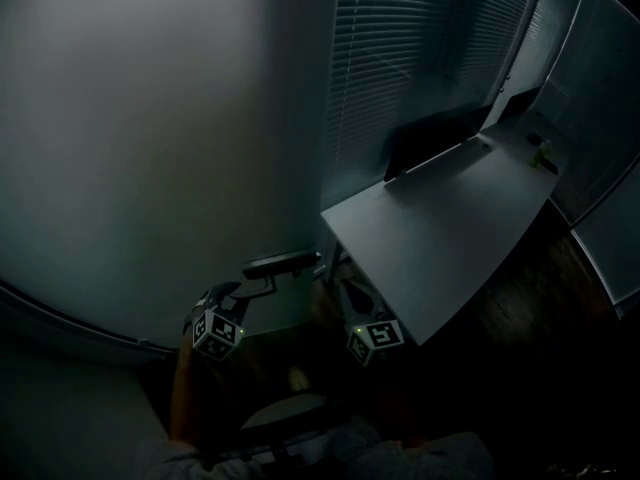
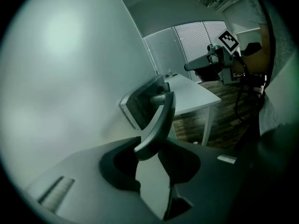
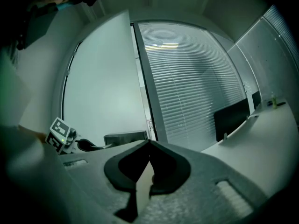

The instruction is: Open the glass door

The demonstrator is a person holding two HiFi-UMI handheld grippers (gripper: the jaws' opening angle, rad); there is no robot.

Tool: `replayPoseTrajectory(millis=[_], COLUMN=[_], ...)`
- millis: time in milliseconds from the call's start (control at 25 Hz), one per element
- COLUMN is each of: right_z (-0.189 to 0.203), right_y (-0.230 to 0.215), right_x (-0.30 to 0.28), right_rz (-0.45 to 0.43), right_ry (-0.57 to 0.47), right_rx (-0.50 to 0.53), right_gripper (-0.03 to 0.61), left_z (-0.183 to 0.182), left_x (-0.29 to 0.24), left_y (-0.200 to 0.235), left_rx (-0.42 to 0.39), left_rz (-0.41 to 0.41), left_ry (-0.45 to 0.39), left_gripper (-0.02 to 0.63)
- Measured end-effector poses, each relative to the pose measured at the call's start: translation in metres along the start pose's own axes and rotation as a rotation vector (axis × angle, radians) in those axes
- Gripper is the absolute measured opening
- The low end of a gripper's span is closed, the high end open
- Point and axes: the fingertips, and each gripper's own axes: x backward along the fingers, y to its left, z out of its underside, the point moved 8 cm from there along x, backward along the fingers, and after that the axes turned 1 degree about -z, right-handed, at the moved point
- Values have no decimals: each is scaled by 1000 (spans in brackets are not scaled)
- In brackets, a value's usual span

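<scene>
The frosted glass door [image 1: 150, 148] fills the left of the head view, with its dark lever handle [image 1: 282, 262] near the door's edge. My left gripper [image 1: 262, 280] reaches up to that handle. In the left gripper view the lever [image 2: 159, 118] curves down from its lock plate [image 2: 138, 107] into the gap of my left gripper [image 2: 156, 144]. The jaws stand apart around the lever, and dark space shows beside it. My right gripper [image 1: 345, 286] hovers right of the handle, near the desk corner. In its own view my right gripper [image 3: 149, 143] has its tips together, with nothing held.
A white desk [image 1: 450, 238] stands close on the right with a dark monitor [image 1: 430, 138] at its back edge. Closed blinds [image 1: 420, 58] cover the glass wall beyond the door frame [image 3: 147, 101]. The wooden floor [image 1: 530, 318] is dark.
</scene>
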Motion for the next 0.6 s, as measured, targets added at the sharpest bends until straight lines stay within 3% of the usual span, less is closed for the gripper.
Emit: replayPoseTrajectory(millis=[600], right_z=[-3], right_y=[24], right_x=[64], right_rz=[-5], right_ry=[-6], right_rx=[-26], right_gripper=[2], left_z=[1], left_x=[54], left_y=[-46], left_rx=[-2], left_rz=[-8], left_ry=[32], left_gripper=[123])
